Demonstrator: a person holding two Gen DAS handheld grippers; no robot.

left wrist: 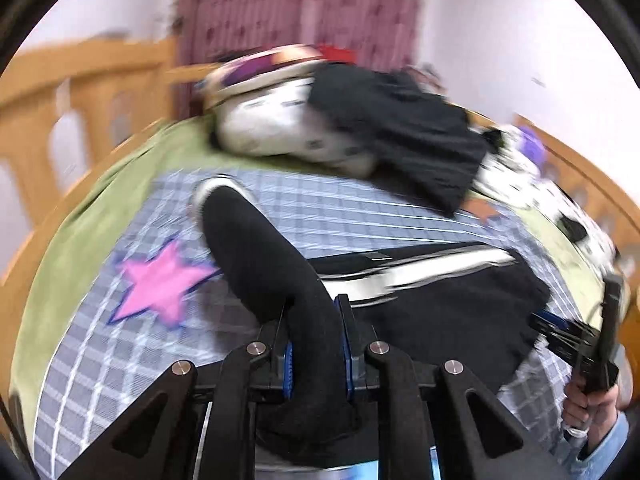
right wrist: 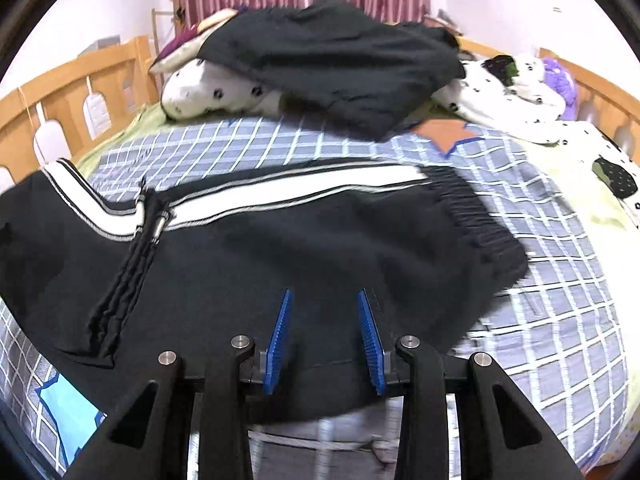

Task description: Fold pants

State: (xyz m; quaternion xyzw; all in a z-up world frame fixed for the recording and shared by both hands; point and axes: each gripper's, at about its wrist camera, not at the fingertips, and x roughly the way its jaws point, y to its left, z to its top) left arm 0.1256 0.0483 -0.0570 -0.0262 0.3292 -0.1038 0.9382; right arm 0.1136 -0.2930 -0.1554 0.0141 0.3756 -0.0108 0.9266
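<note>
Black pants (right wrist: 280, 248) with a white side stripe lie across a blue checked bedspread (right wrist: 560, 280), waistband at the right. My left gripper (left wrist: 316, 320) is shut on a black pant leg (left wrist: 256, 248) and holds it lifted above the bed; the image is blurred. My right gripper (right wrist: 326, 312) is open, its blue pads (right wrist: 280, 336) over the black fabric near the front edge, gripping nothing. The right gripper also shows at the right edge of the left wrist view (left wrist: 568, 332).
A second black garment (right wrist: 328, 64) lies on a spotted white pillow (right wrist: 208, 92) at the back. More white spotted bedding (right wrist: 512, 92) is at the right. A wooden bed rail (right wrist: 80, 76) runs around the bed. A pink star (left wrist: 164, 280) marks the bedspread.
</note>
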